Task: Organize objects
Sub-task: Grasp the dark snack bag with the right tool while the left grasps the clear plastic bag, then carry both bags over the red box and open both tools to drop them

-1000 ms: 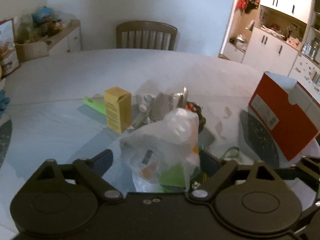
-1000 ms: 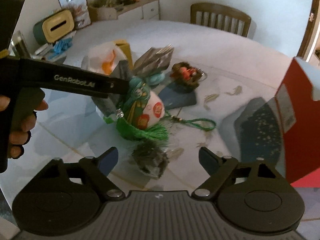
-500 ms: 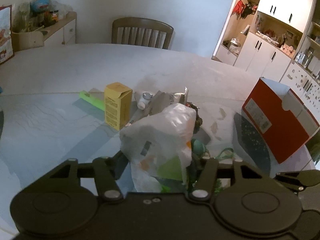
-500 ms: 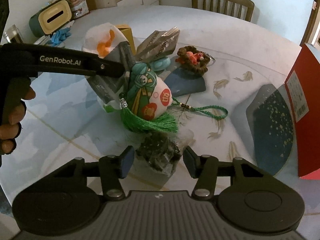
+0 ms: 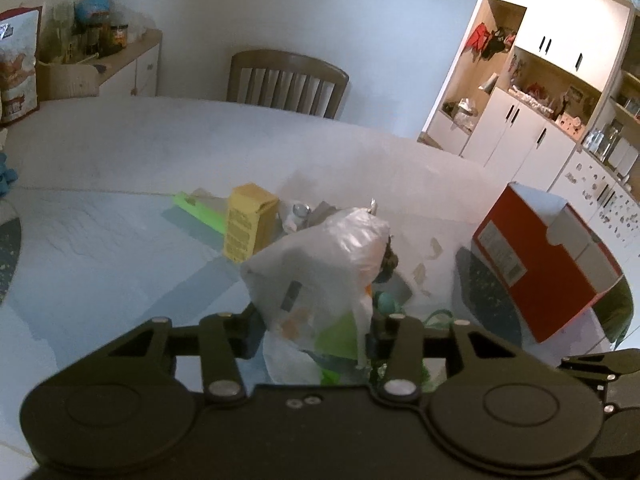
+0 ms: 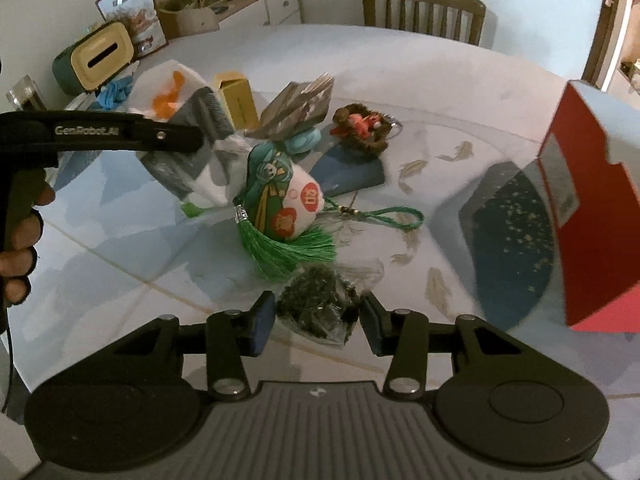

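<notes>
**Both tongs on bags, box not yet filled**

Nearest the right wrist camera, the right tongs [image 6: 316, 322] are clenched on a small clear packet of dark dried leaves [image 6: 320, 304], which sits low over the pale round bench [image 6: 400, 64], just in front of the embroidered sachet with a green tassel [image 6: 284, 204]. Taking that sachet as the landmark: to its left, the left tongs [image 5: 312, 334] are closed around the lower part of a crumpled white plastic bag with orange print [image 5: 320, 264], held by a person's hand [image 6: 20, 248]. Just behind the sachet lie a folded grey foil pouch [image 6: 300, 108] and a teal round thing under it; behind and to the right, a small brown woven ornament with red trim [image 6: 362, 126]. Behind the bag stand a yellow carton [image 5: 248, 224] and a flat green strip [image 5: 198, 212]. Well to the sachet's right stands the open red cardboard box [image 6: 592, 208].

By my reading, sorting has barely begun: the items are clustered loose around the sachet, and whether the box holds anything cannot be seen. The two gripped bags probably go next; everything else is left.
</notes>
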